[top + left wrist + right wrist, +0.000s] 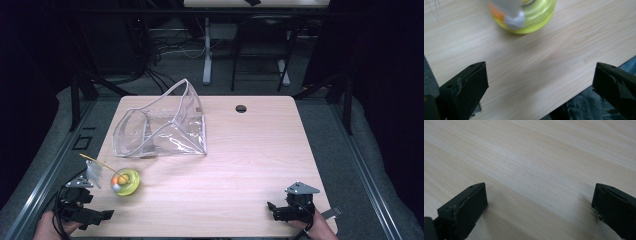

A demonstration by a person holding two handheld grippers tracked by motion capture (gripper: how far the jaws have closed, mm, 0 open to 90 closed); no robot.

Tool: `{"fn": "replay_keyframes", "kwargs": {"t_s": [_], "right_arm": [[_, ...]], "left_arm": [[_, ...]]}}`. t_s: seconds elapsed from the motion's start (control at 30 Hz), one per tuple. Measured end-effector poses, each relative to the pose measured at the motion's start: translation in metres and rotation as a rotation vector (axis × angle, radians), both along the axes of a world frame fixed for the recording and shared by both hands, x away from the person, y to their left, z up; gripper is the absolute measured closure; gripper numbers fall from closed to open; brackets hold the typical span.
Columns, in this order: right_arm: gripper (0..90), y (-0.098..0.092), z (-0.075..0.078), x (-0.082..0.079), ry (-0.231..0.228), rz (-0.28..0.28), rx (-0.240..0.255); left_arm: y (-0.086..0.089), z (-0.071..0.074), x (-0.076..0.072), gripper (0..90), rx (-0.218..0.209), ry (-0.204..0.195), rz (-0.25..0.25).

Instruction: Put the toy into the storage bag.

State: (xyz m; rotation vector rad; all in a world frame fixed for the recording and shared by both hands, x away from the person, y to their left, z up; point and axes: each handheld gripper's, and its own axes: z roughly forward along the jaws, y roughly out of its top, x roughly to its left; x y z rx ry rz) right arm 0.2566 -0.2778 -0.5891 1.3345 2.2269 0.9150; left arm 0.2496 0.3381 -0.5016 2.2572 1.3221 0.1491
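Observation:
A round yellow-green toy (pixel 126 181) with an orange ball and a white ball on it sits near the table's front left. A thin yellow wand (pixel 97 162) with a pale feather rises from it to the left. A clear plastic pouch (pixel 165 125) lies open on its side behind it. My left gripper (pixel 97 212) rests at the front left corner, open, jaws wide apart and empty; the toy (pixel 529 15) lies just ahead of it (pixel 540 77). My right gripper (pixel 272 210) sits at the front right, open over bare wood (pixel 540 197).
The light wooden table (pixel 250 155) has a small round cable hole (pixel 241 108) near its far edge. Dark frame legs and cables stand on the floor behind the table. The table's front edge runs just under my left gripper.

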Motion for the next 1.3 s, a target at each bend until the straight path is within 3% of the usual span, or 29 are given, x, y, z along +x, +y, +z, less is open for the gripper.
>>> {"fn": "replay_keyframes", "kwargs": {"t_s": [0.23,0.3,0.53,0.7,0.87,1.0,1.03,1.3], "right_arm": [[0.0,0.0,0.0,-0.001,-0.003,-0.004,0.002],[0.0,0.001,-0.001,-0.001,-0.011,-0.015,0.007],[0.0,0.001,-0.001,-0.002,-0.013,-0.017,0.011],[0.0,0.001,-0.001,-0.002,-0.013,-0.018,0.01],[0.0,0.001,-0.001,-0.002,-0.013,-0.019,0.01],[0.0,0.001,-0.001,-0.002,-0.011,-0.018,0.009],[0.0,0.001,-0.001,-0.002,-0.011,-0.018,0.009],[0.0,0.001,-0.001,-0.002,-0.015,-0.018,0.009]], "left_arm": [[-0.005,0.013,0.0,0.0,-0.027,-0.027,-0.002],[-0.005,0.017,0.0,0.0,-0.053,-0.025,-0.012],[-0.007,0.024,0.002,0.0,-0.072,-0.029,-0.015],[-0.011,0.031,0.002,0.0,-0.1,-0.029,-0.043],[-0.016,0.04,0.001,0.0,-0.103,-0.042,-0.062],[-0.017,0.047,0.003,0.0,-0.124,-0.054,-0.061],[-0.017,0.052,0.005,0.0,-0.147,-0.063,-0.065],[-0.019,0.067,0.017,0.0,-0.13,-0.091,-0.064]]}}
